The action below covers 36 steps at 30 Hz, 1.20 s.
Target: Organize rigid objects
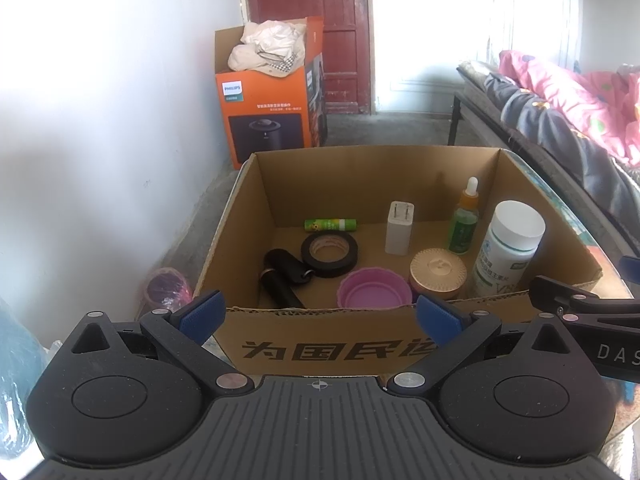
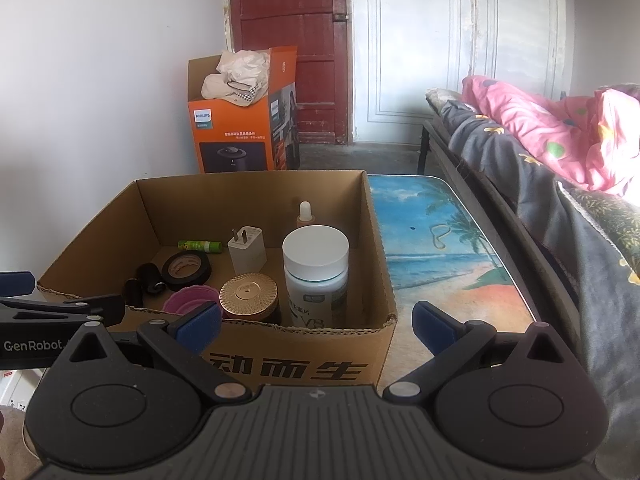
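Observation:
An open cardboard box [image 1: 320, 350] [image 2: 296, 368] stands on a table with a beach picture [image 2: 448, 248]. In it are a white pill bottle [image 1: 508, 248] [image 2: 316, 276], a green dropper bottle [image 1: 464, 220], a white charger plug [image 1: 400, 229] [image 2: 247, 250], a black tape roll [image 1: 330, 255] [image 2: 186, 270], a green glue stick [image 1: 330, 224] [image 2: 200, 245], a black cylinder [image 1: 280, 276], a pink lid [image 1: 374, 294] and a gold-lidded jar [image 1: 438, 272] [image 2: 248, 294]. My left gripper [image 1: 318, 316] is open and empty before the box's near wall. My right gripper [image 2: 316, 322] is open and empty at its near right corner.
An orange Philips box [image 1: 268, 120] [image 2: 240, 136] with cloth in it stands on the floor by a red door [image 2: 292, 40]. A bed with dark and pink bedding [image 2: 560, 152] runs along the right. A pink wrapped roll [image 1: 166, 288] lies left of the box.

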Tool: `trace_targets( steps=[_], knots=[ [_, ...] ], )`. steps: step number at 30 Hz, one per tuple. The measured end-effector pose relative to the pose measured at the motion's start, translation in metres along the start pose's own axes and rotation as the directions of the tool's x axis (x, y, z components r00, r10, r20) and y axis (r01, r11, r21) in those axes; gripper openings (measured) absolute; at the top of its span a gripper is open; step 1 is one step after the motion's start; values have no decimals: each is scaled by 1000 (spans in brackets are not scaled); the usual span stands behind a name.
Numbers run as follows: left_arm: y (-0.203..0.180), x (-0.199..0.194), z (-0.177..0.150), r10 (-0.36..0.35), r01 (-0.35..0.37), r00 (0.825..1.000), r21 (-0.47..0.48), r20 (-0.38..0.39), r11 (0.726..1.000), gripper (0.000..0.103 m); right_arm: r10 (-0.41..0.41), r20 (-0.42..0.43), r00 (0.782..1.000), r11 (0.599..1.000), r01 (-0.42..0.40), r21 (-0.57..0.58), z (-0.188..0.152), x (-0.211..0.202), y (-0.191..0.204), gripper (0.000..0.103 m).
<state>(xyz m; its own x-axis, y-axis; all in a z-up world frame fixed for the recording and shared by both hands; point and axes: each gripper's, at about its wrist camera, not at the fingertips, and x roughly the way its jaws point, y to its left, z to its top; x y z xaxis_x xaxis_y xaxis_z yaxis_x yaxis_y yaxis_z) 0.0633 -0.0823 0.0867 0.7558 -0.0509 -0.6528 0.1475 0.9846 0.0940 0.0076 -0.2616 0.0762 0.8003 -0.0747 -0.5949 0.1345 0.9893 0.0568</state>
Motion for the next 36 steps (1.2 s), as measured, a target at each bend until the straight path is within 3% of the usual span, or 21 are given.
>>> trace_targets(
  steps=[36],
  knots=[
    [-5, -4, -1, 2, -2, 1000, -10, -3, 1000, 102, -8, -1, 1000, 1000, 8, -5, 1, -5, 3, 103]
  ],
)
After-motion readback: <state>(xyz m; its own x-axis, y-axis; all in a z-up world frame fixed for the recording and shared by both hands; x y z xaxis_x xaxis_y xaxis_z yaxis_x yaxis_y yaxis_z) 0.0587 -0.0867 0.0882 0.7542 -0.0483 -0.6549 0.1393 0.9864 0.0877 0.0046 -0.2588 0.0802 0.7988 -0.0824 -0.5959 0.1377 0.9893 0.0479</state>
